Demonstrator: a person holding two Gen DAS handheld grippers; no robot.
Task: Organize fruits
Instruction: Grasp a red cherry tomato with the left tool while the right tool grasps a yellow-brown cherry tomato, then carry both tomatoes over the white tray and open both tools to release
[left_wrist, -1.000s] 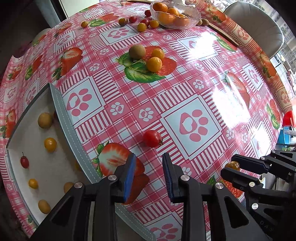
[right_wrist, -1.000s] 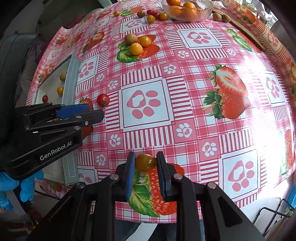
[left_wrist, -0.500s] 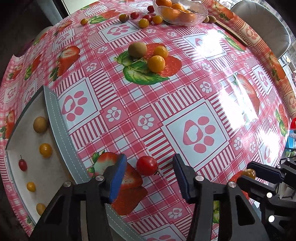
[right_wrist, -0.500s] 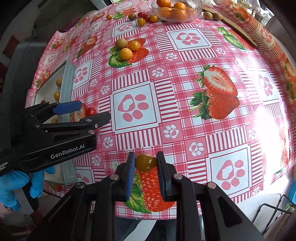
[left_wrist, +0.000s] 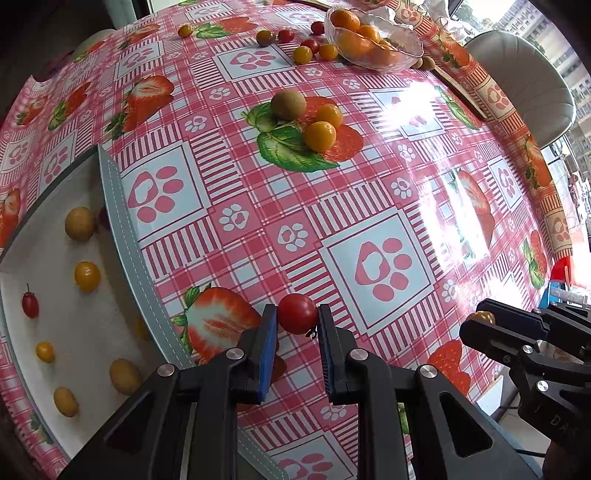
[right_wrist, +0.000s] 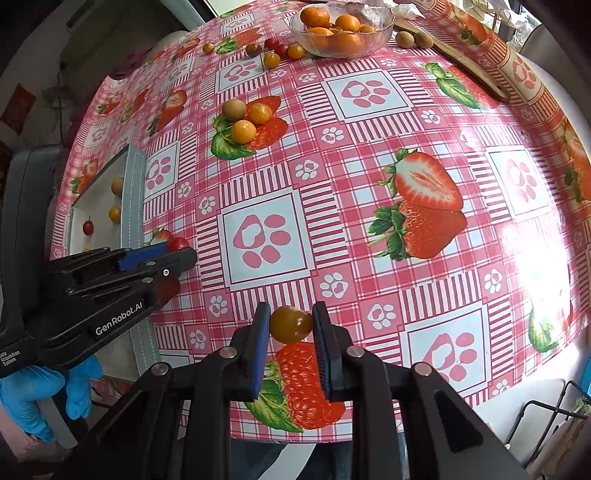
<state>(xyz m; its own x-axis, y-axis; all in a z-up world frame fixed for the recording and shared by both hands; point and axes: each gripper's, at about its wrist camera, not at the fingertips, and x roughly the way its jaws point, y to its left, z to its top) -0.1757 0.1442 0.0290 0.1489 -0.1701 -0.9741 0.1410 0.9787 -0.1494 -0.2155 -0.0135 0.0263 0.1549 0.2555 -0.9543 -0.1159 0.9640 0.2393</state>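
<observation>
I have the left gripper (left_wrist: 295, 321) clenched on the red tomato (left_wrist: 297, 313) beside the tray (left_wrist: 122, 221); the right gripper (right_wrist: 287, 325) grasps the brownish tomato (right_wrist: 290, 324) above the table (right_wrist: 369, 177). Excess squeeze may burst either; slack jaws may drop them.

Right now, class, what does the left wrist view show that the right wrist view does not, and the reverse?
Only the left wrist view shows the tray's nearer fruits, such as a yellow one.

Only the right wrist view shows a blue-gloved hand holding the left gripper.

Both show the red cherry tomato in the left gripper, the brownish tomato in the right gripper, and the glass bowl of oranges.
</observation>
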